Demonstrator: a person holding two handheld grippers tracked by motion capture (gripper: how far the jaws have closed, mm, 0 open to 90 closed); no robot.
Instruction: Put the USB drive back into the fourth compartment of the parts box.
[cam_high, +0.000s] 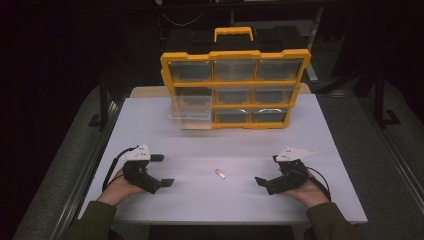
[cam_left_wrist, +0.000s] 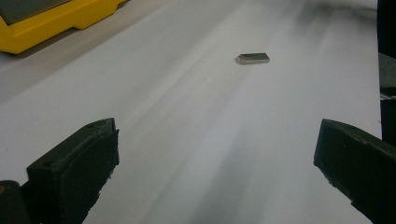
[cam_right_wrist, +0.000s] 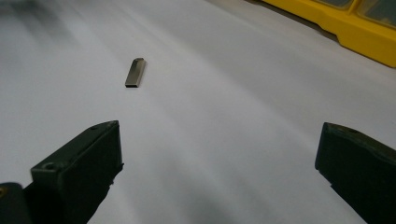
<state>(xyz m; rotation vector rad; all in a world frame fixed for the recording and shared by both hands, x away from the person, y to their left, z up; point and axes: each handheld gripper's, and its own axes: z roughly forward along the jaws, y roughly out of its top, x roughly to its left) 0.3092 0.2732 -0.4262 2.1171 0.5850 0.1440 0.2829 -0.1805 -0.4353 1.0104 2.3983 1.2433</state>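
Item under inspection: a small flat silver metal slab with one rounded end (cam_high: 220, 174), much like a bare USB stick body; it lies flat on the white bench (cam_high: 165, 200), between the two tools and apart from both, well in front of the yellow plastic organiser case with clear drawers (cam_high: 235, 90) that stands at the far edge; one clear drawer (cam_high: 191, 114) at its lower left is drawn part-way out.

Left tool (cam_high: 161, 171): jaws wide, nothing between them; right tool (cam_high: 270, 171): jaws wide as well, nothing held; each rests low over the bench, pointed inward at the slab.

Handling, in my judgement: light, rigid, not fragile; the smooth metal faces are likely slippery, and the piece sits so low on the bench that the pads have little edge to catch; the sound hold is across the two long narrow sides (cam_right_wrist: 135, 72), near mid-length, pads brought right down to the surface; gripping by the ends risks a pivot or a skid.

Markings: no brand, label or writing legible on the slab, case or tools.
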